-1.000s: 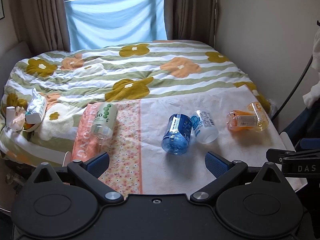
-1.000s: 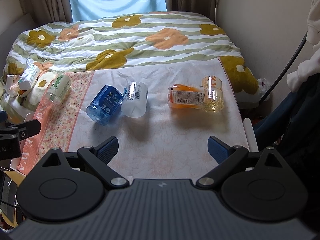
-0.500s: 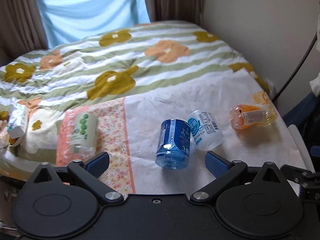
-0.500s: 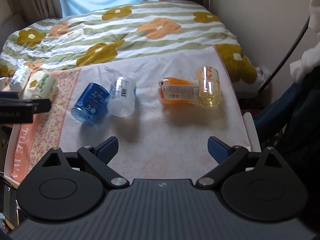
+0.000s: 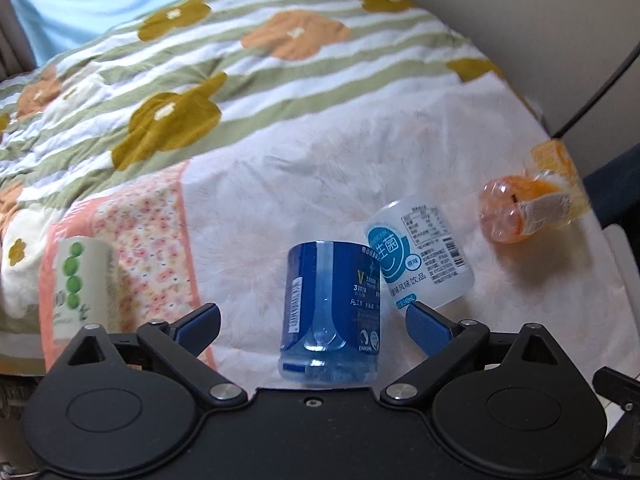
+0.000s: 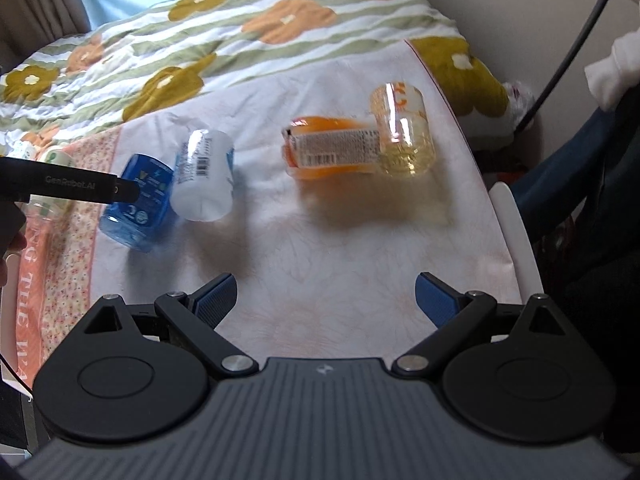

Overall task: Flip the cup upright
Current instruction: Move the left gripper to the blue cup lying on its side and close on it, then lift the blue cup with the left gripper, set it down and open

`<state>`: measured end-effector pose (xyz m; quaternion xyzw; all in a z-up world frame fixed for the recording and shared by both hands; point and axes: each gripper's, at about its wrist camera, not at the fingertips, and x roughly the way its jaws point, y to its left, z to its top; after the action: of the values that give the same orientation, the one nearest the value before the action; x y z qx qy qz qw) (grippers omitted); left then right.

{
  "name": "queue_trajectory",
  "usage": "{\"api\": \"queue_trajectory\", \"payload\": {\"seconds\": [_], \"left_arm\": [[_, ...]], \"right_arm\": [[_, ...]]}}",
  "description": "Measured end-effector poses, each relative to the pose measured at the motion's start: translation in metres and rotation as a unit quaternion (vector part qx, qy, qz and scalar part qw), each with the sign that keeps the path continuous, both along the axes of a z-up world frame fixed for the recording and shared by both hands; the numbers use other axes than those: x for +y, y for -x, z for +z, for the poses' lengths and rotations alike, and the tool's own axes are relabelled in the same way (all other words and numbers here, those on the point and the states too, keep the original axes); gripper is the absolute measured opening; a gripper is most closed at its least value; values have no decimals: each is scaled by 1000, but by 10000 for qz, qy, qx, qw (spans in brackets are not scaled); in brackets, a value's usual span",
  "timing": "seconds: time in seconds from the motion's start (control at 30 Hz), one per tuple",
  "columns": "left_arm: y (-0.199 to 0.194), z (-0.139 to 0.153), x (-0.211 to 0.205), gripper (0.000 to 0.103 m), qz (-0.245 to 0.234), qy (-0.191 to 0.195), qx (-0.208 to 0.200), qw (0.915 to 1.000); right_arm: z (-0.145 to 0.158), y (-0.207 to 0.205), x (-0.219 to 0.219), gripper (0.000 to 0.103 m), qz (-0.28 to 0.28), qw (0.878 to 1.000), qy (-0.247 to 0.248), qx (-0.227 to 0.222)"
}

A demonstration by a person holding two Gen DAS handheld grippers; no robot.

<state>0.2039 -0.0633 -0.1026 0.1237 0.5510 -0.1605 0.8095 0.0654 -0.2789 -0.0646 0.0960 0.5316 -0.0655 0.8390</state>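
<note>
Left wrist | blue cup [image 5: 332,312] on side | between spread left tongs [image 5: 312,322]

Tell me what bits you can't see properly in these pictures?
- Green-dotted cup: left wrist view, its lower end hidden behind the left tongs; in the right wrist view that tool covers most of it.
- Blue cup: right wrist view, top covered by the same tool.
- Clear yellow cup: left wrist view, blurred, print unreadable.

Glossy clear-plastic blue cup [image 5: 331,312], soft matt cloth bedspread [image 5: 248,92], matt black plastic left gripper [image 5: 312,322]
</note>
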Motion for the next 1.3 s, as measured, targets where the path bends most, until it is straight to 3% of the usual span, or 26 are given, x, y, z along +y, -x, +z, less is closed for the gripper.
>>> {"api": "queue_trajectory", "payload": {"seconds": [0.37, 0.6, 0.93, 1.3], "left_arm": [[-18, -33, -11, 92, -218, -210, 445, 9986], [-25, -45, -11, 68, -227, -190, 726, 9969], [-18, -43, -9, 68, -290, -126, 781, 9964], [35, -25, -12, 68, -270, 62, 853, 9960]], "right_arm": [[-19, -8, -9, 103, -211, 9990, -234, 325], [-24, -11, -7, 103, -186, 9986, -303, 393], [-22, -13, -9, 103, -220, 9986, -322, 355], [-12, -7, -7, 103, -123, 9993, -317, 172]]}}
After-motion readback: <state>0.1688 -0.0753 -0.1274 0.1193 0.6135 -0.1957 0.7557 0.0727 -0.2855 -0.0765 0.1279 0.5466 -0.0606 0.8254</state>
